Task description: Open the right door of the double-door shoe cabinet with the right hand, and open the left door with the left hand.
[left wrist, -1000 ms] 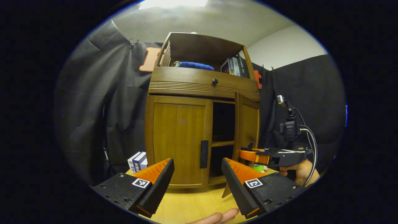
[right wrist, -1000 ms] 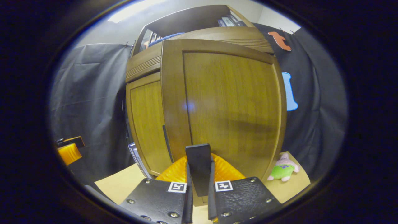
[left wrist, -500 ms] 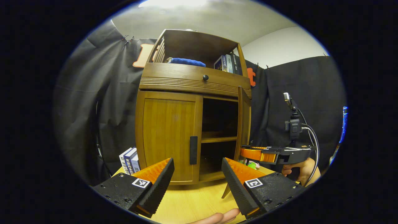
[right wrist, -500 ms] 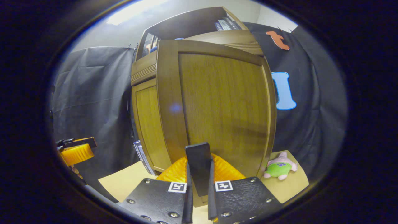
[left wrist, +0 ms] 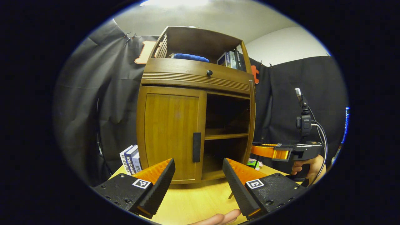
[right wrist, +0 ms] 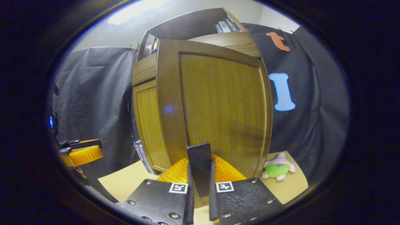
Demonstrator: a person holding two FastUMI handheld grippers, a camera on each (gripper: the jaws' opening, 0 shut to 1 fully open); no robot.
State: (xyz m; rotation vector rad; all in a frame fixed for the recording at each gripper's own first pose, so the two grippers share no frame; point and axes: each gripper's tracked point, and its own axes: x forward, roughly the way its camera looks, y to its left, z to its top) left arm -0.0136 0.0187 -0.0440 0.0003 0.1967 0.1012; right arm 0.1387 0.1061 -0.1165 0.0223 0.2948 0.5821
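Note:
The wooden shoe cabinet (left wrist: 193, 78) stands on a light table. Its left door (left wrist: 170, 134) is closed, with a dark vertical handle (left wrist: 197, 151) at its inner edge. My left gripper (left wrist: 198, 181) is open a short way in front of that handle, touching nothing. The right door (left wrist: 252, 125) is swung out and appears edge-on, baring the dark shelves (left wrist: 226, 136). In the right gripper view the right door (right wrist: 218, 109) looms close, and my right gripper (right wrist: 200, 179) is shut on its dark handle (right wrist: 199, 162). The right gripper (left wrist: 270, 151) also appears beside the open door.
Books (left wrist: 130, 159) stand on the table left of the cabinet. A green and pink plush toy (right wrist: 278, 168) lies at the cabinet's right foot. A blue cloth (left wrist: 190, 57) and more books (left wrist: 231, 59) sit on the top shelf. Black cloth walls close in behind.
The right door has swung further out, from half open to edge-on, with the right gripper moving rightward on its handle. The left gripper stays open before the left door.

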